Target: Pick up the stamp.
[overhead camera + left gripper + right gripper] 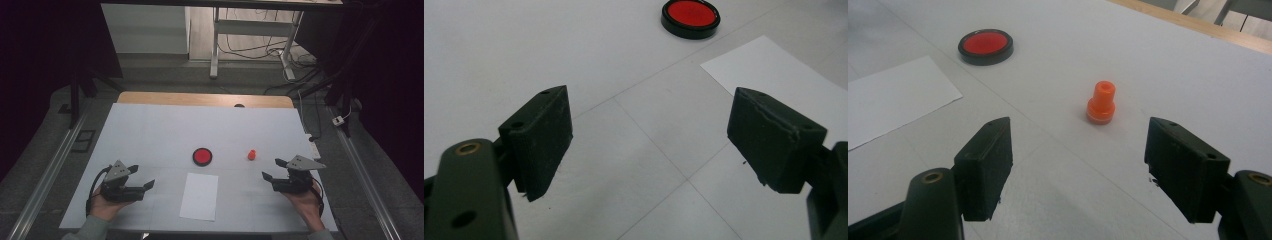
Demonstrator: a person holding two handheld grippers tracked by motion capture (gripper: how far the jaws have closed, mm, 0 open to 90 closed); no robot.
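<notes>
Your right gripper (1078, 165) gapes wide and empty, the small orange plastic stamper (1101, 102) upright on the tabletop (1158, 60) just ahead. It looks light, rigid, tippy; pinch its narrow neck.

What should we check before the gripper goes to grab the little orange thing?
1. Right gripper jaws wide apart, nothing between them: ok.
2. Orange stamp standing upright on the table: ok.
3. Stamp lies ahead of the right gripper's jaws, not yet between them: ok.
4. Space around the stamp free; red ink pad and white paper sit apart from it: ok.
5. Left gripper open, away from the stamp: ok.
</notes>
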